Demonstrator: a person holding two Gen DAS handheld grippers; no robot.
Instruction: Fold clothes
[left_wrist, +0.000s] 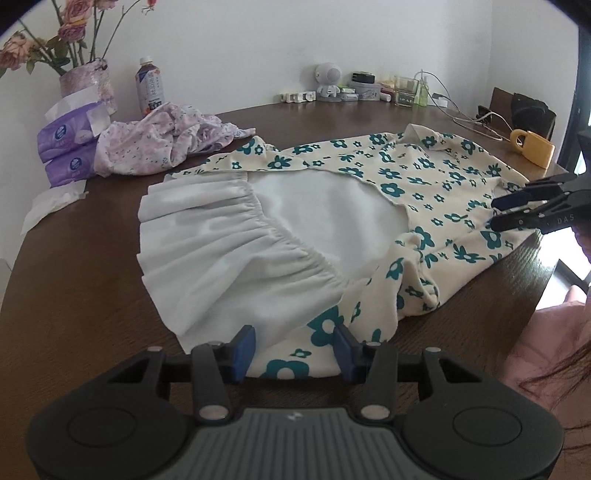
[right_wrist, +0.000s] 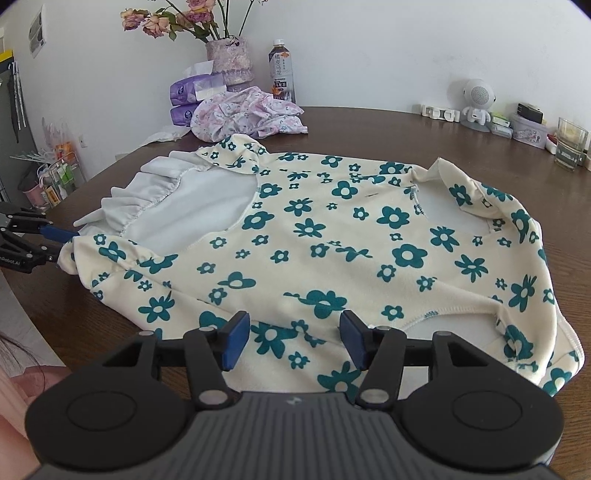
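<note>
The left gripper (left_wrist: 294, 349), at the bottom centre of its own view, has its blue pads (left_wrist: 243, 352) apart, with the near edge of the floral garment (left_wrist: 424, 192) lying between them; whether the pads press the cloth I cannot tell. The right gripper (right_wrist: 293, 339), at the bottom centre of its view, also stands with its pads spread, the cream-and-teal cloth between them but not pinched. The garment is spread flat across the middle of the brown table (left_wrist: 74, 288), its white gathered lining (left_wrist: 229, 243) turned up on the left side of the left wrist view. Beyond it, in the upper left of that frame, lies a crumpled pink floral garment (left_wrist: 166, 140), beside purple tissue packs (left_wrist: 66, 147), a vase of roses (left_wrist: 86, 83) and a drink bottle (left_wrist: 149, 86). Along the far wall sit a small white robot figure (left_wrist: 328, 83) and a glass (left_wrist: 405, 90); a yellow mug (left_wrist: 532, 147) rests at the right edge.
</note>
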